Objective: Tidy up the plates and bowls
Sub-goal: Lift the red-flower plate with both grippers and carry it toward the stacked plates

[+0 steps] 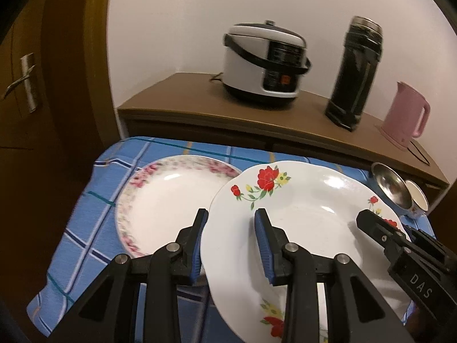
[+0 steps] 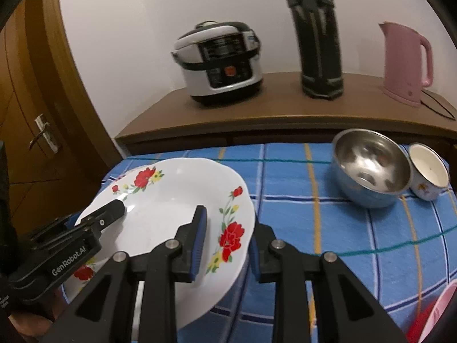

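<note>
A white plate with red flowers (image 1: 308,214) (image 2: 171,200) hangs tilted over the blue checked tablecloth (image 2: 342,228), held by both grippers. My left gripper (image 1: 231,217) is shut on its left rim, one pad above and one below. My right gripper (image 2: 231,223) is shut on the opposite rim in the same way. Each gripper shows in the other's view: the right gripper (image 1: 371,223), the left gripper (image 2: 114,208). A second plate with a pink flowered rim (image 1: 160,200) lies flat on the cloth, partly under the held plate. A steel bowl (image 2: 368,165) and a small white enamel cup (image 2: 428,171) stand at the far right.
Behind the table runs a brown cabinet (image 2: 257,114) with a rice cooker (image 2: 220,65), a tall black thermos (image 2: 317,37) and a pink kettle (image 2: 402,60). A wooden door (image 1: 42,85) is at the left. Something pink and red (image 2: 434,320) pokes in at the near right.
</note>
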Available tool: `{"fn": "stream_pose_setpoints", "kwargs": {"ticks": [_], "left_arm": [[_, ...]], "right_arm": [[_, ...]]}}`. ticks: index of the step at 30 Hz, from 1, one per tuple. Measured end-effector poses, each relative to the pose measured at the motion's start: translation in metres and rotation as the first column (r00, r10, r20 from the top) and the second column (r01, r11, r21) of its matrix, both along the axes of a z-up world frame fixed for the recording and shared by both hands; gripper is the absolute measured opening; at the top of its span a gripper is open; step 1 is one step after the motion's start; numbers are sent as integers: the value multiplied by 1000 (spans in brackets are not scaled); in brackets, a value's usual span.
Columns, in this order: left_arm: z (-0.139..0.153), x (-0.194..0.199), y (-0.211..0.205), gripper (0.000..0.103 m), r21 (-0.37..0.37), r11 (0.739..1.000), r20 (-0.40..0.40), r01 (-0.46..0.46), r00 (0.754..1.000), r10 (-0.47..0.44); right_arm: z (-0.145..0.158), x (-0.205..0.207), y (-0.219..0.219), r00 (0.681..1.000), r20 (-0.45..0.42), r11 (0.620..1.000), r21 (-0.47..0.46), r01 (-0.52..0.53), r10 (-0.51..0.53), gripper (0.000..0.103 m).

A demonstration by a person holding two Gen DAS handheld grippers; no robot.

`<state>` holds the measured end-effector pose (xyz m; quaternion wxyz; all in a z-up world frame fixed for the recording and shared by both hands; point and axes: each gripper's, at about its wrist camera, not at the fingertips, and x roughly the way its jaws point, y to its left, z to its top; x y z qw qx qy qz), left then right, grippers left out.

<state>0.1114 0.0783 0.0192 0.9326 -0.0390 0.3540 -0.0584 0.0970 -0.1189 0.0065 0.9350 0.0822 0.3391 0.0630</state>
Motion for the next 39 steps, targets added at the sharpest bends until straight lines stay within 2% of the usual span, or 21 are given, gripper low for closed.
{"fn": "stream_pose_setpoints", "kwargs": {"ticks": [8,18,25,39], "left_arm": [[-6,16,45,36,-5,996,-5,-93,996,93],[-23,39,82,36,-15,986,-19,-163,986,163],[-35,48,90,36,-9,984,-34,-177,984,176],[-47,59,91,36,16,982,-36,-188,981,189]], "right_arm": [[1,27,47,996,16,997,-8,-83,83,27],[-18,65,88,990,-11,990,-24,-140,139,27],[-34,80,103,988,-36,988,-35,-151,150,27],[-47,88,108,989,-38,986,-78,-149,146,27]]}}
